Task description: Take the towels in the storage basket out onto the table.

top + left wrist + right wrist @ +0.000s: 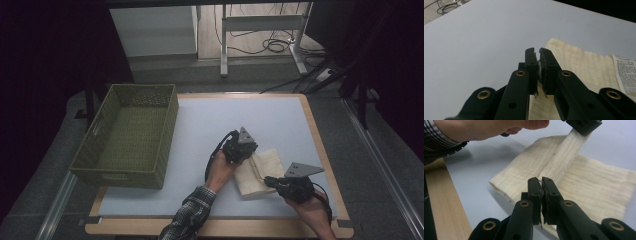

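A cream-coloured, ribbed woven cloth (259,172), folded, lies on the pale grey table mat (200,135) toward its near right part, well apart from the olive-green woven basket (131,134) at the left edge. A white care label (625,75) with small black print is sewn at one edge of the cloth; the print is too small to read.

The left gripper (243,152) is closed tight on the cloth's far edge, pinching a raised ridge of fabric that runs across the cloth. The right gripper (270,181) is clamped on the near end of the same ridge, its jaws pressed together with fabric between them. The left hand (499,128) wears a plaid sleeve (192,212). A light wooden table rim (446,207) borders the mat.
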`<state>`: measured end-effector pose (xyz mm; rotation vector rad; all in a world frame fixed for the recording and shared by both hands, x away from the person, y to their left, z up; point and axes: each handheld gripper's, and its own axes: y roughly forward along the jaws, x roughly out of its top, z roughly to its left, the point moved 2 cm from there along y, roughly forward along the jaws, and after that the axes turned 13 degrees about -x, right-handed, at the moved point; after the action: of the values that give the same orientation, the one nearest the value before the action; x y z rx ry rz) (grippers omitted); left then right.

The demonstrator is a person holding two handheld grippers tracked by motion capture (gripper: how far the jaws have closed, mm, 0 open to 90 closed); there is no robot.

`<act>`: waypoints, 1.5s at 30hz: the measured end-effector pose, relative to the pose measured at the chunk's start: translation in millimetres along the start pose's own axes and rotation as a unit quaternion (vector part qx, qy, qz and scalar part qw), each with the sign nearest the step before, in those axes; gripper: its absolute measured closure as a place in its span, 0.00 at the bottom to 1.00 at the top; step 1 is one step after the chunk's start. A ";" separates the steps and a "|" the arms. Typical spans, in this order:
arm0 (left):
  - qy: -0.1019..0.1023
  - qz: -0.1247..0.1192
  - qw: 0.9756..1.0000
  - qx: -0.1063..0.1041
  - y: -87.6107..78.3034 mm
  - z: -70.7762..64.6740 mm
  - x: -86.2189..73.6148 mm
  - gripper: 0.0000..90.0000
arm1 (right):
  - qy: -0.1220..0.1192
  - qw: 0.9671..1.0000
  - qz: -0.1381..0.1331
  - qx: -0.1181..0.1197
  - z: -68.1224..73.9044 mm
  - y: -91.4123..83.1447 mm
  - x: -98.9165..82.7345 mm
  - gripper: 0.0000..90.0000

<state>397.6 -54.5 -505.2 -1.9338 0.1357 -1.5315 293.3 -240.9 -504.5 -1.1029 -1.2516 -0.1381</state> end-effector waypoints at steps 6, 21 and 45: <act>0.010 0.004 1.000 -0.004 9.2 -4.5 11.4 0.94 | 0.005 1.000 -0.004 -0.010 -8.3 -10.0 -2.4 0.95; -0.003 0.012 1.000 -0.009 39.1 -3.9 15.3 0.88 | 0.018 0.999 0.017 -0.038 -24.5 -9.3 -19.5 0.95; -0.028 0.000 0.999 0.039 -22.5 13.7 -26.1 0.38 | 0.047 0.994 0.027 -0.097 -60.1 -10.6 -12.4 0.75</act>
<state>394.9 -19.1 -515.9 -1.9124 0.0504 -1.4595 323.1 -295.5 -502.6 -1.2817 -1.1402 -0.2728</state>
